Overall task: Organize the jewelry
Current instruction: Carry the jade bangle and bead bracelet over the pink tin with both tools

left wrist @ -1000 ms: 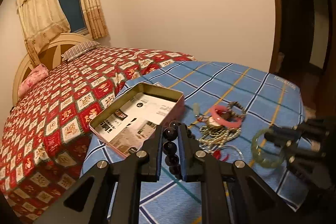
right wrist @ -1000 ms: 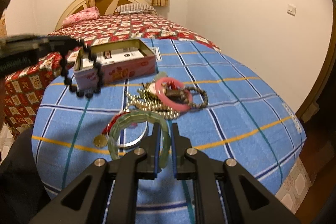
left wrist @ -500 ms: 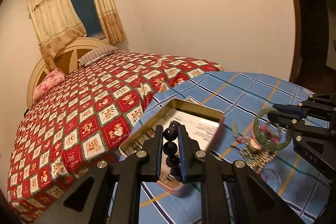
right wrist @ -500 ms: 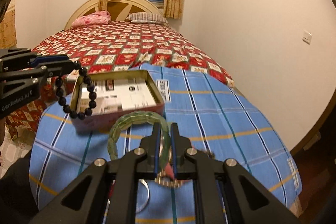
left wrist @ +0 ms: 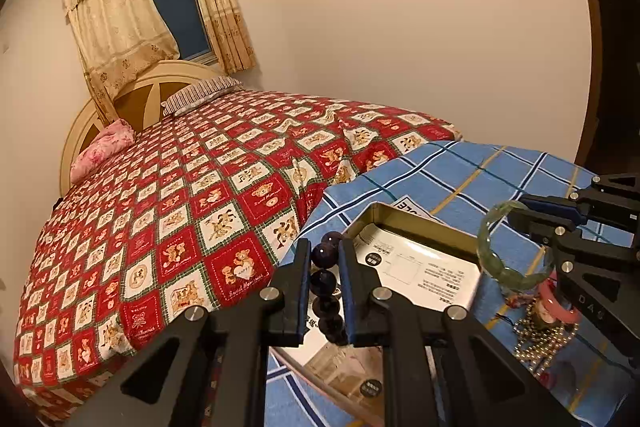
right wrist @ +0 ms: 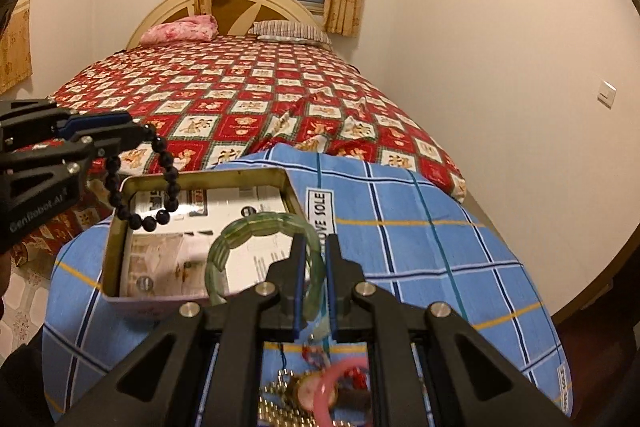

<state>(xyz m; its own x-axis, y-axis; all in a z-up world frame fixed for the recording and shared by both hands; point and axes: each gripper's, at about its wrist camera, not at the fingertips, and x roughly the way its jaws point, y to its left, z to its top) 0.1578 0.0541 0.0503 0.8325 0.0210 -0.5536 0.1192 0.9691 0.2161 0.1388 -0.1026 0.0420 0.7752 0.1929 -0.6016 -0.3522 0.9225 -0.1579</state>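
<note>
My left gripper is shut on a dark bead bracelet, which hangs over the left end of an open metal tin; the bracelet also shows in the right wrist view. My right gripper is shut on a green jade bangle and holds it above the tin's right half; the bangle shows in the left wrist view too. The tin has printed paper inside. A pile of loose jewelry with a pink bangle and gold chain lies on the blue cloth below my right gripper.
The tin sits on a round table with a blue checked cloth. A bed with a red patterned cover stands right behind the table. A wall and a dark doorway are at the right.
Both grippers moved forward with their bracelets toward the tin. The bead bracelet and the green bangle now hang over the tin; the jewelry pile has dropped behind.
</note>
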